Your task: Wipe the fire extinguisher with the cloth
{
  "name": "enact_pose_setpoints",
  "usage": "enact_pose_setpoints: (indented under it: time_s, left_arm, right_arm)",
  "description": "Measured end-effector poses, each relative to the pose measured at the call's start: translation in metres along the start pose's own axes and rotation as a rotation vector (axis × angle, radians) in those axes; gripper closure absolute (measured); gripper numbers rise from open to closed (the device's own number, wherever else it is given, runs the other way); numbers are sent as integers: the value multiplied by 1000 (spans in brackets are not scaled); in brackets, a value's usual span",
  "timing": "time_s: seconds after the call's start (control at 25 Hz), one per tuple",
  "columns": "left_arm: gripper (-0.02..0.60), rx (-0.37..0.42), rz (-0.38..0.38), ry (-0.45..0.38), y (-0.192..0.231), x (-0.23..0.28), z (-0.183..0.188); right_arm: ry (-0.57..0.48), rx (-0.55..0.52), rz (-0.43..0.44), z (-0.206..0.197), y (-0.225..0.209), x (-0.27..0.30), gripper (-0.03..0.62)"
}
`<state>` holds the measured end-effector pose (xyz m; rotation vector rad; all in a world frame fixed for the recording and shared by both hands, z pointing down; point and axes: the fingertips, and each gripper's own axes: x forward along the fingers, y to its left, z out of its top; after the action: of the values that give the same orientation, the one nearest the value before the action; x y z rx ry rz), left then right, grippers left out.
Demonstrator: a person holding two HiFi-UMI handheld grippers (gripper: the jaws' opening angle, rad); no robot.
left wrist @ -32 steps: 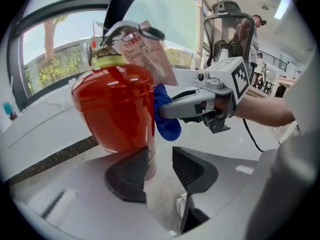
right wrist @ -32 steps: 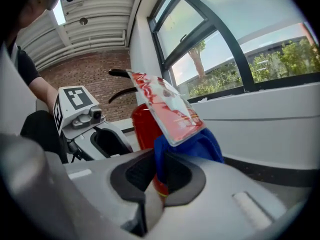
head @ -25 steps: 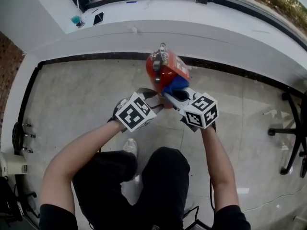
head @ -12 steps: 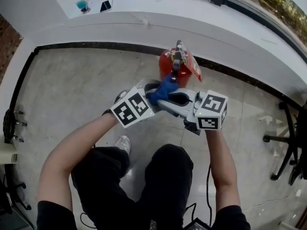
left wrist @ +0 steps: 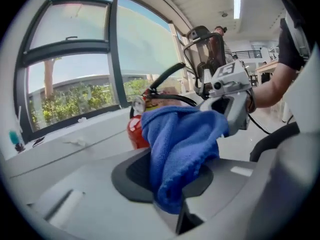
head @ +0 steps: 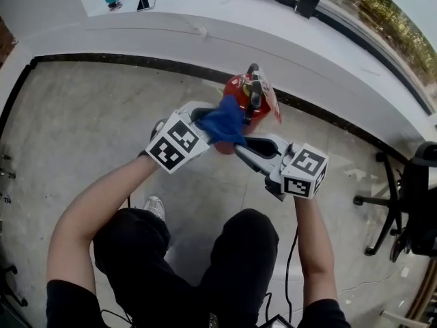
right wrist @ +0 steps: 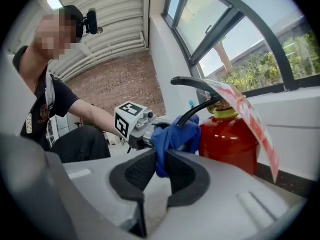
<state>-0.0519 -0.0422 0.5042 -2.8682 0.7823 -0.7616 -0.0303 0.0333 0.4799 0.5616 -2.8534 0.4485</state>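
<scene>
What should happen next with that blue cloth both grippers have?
Probably the right gripper should let go and back off: its jaws are opening around the blue cloth, while the left gripper is closing on it, beside the red fire extinguisher.

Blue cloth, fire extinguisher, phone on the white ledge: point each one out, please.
blue cloth [head: 224, 123], head view, middle of the bunched fabric.
fire extinguisher [right wrist: 227, 141], right gripper view, red cylinder body.
phone [head: 145, 2], head view, its dark face.
</scene>
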Motion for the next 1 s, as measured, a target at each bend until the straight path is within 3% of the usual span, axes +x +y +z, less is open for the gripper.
enact_pose_setpoints:
  time_s: [0.16, 0.32, 0.52, 0.72, 1.0]
  left_arm:
    - [509, -32, 103, -63, 38, -1, 21]
    - [509, -25, 177, -21, 74, 6, 29]
    - [523, 31, 150, 19, 87, 31, 28]
    - [526, 73, 121, 59, 84, 56, -8]
    - [531, -80, 74, 30, 68, 84, -66]
  right_arm:
    - [11, 24, -68, -3, -8, -11, 545]
    - [48, 25, -110, -10, -9, -17, 545]
    - [72, 36, -149, -13, -9, -30, 545]
    - [96, 61, -190, -26, -16, -41, 545]
    - [159, 141, -224, -62, -32, -41, 545]
